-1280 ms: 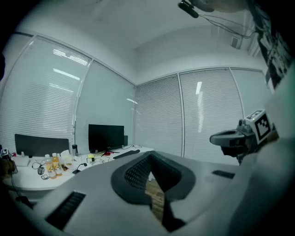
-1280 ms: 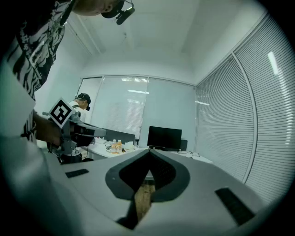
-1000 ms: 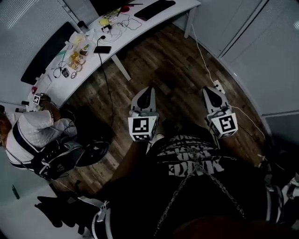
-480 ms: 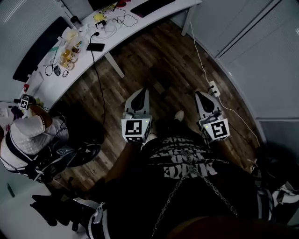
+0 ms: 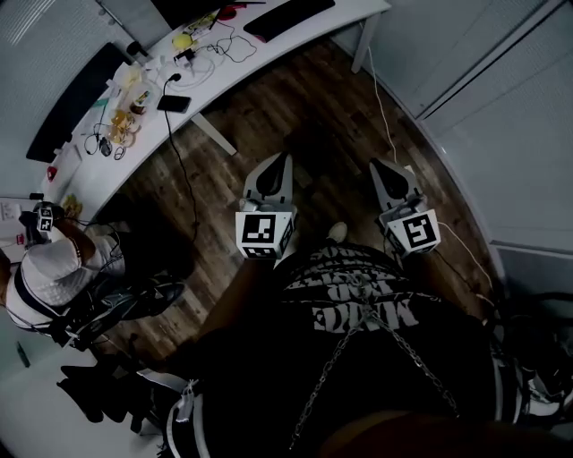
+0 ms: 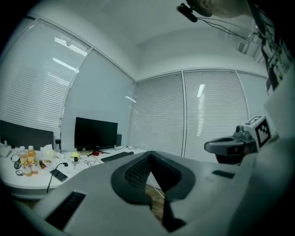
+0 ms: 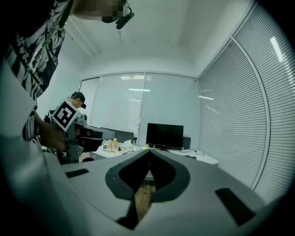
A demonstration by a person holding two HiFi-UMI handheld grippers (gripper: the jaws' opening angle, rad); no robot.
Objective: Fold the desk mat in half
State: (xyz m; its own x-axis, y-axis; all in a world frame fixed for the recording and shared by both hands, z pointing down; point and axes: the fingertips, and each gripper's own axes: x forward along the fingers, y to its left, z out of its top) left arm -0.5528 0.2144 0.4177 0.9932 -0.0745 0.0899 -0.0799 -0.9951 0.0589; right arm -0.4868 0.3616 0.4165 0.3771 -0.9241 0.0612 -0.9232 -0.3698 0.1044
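Observation:
No desk mat is clearly recognisable. A long dark flat thing (image 5: pixel 286 16), a mat or a keyboard, lies on the white desk (image 5: pixel 228 76) at the top and shows again as the dark strip (image 6: pixel 120 156). My left gripper (image 5: pixel 285 159) and right gripper (image 5: pixel 374 165) are held side by side over the wooden floor, well short of the desk, both pointing level. In the left gripper view the left gripper (image 6: pixel 150 153) has its jaws shut with nothing between them. The right gripper (image 7: pixel 149 151) is likewise shut and holds nothing.
A black monitor (image 6: pixel 95 132), a phone (image 5: pixel 173 103), cables and small bottles (image 5: pixel 121 116) crowd the desk. A seated person (image 5: pixel 49 273) in a white top is at the left beside a chair. A white cable (image 5: pixel 385 98) runs along the floor by the glass wall with blinds.
Both grippers, still shut, have travelled across the floor with the person holding them. The desk and the seated person have shifted in the view, and a shoe now shows between the grippers.

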